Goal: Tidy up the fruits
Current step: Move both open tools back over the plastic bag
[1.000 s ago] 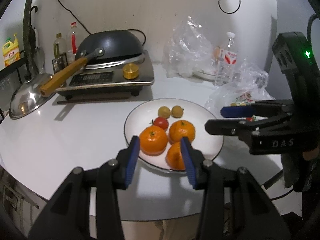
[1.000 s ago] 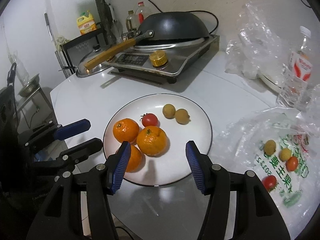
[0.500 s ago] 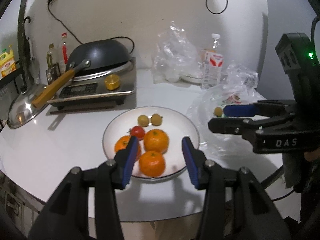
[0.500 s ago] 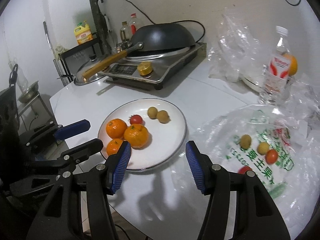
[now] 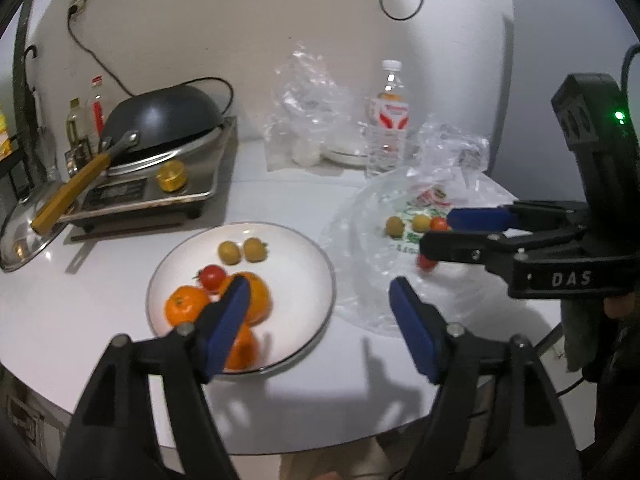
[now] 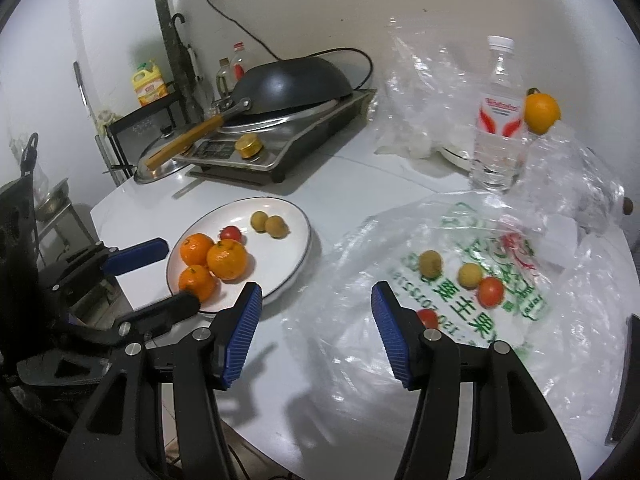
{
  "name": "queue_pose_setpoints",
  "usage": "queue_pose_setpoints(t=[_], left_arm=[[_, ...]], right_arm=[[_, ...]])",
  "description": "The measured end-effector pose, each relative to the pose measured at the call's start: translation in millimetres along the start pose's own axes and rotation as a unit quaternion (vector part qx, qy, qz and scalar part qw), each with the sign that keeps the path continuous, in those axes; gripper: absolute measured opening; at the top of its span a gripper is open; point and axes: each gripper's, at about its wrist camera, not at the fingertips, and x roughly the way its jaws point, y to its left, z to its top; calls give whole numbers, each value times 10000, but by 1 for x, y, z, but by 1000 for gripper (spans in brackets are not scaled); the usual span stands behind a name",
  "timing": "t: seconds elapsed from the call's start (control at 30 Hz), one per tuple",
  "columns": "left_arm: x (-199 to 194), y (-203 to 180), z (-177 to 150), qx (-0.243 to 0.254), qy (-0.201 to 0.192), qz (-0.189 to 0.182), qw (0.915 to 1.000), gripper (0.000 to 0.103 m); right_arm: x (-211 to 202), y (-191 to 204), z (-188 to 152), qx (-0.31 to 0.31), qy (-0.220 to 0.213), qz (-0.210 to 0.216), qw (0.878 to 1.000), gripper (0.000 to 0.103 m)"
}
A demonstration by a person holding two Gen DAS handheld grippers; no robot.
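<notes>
Fruits sit in two groups on the white worktop [image 6: 352, 176]: some on the white plate [image 6: 292, 256], the rest on the clear plastic bag [image 6: 460, 320] spread flat to its right. Behind the plate stands an induction cooker [image 6: 288, 148] with a black wok [image 6: 292, 84] upturned on it, and a water bottle [image 6: 500, 116] stands behind the bag. The left claw [image 5: 320, 308] hovers with its jaws wide apart and empty over the plate's near rim; the right claw [image 6: 316, 316] hangs over the bag's near edge, likewise wide open and empty. On the plate lie three oranges [image 6: 226, 258] bunched together, a cherry tomato [image 6: 231, 233] touching them, and two longans [image 6: 276, 226] side by side. On the bag lie two more longans [image 6: 431, 263] and two cherry tomatoes [image 6: 490, 291].
</notes>
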Motion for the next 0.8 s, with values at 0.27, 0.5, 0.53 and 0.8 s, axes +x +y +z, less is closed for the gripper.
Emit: queue_pose_setpoints(t=[0.27,0.5,0.53,0.8], left_arm=[[14,-25,7,226,98,-72,9997,73],[31,-44,9,340,227,-163,9990,73],[33,-46,9,349,240,-172,9990,73],[51,-62,13,413,324,-277,9982,73]], right_arm=[[-8,-26,-9,111,-3,-136,9998,60],[-12,-47,-19,191,56,-221,9996,60],[-12,-51,-20,206,62,-232,9995,60],[-15,-74,-26,314,76,-347,9989,60]])
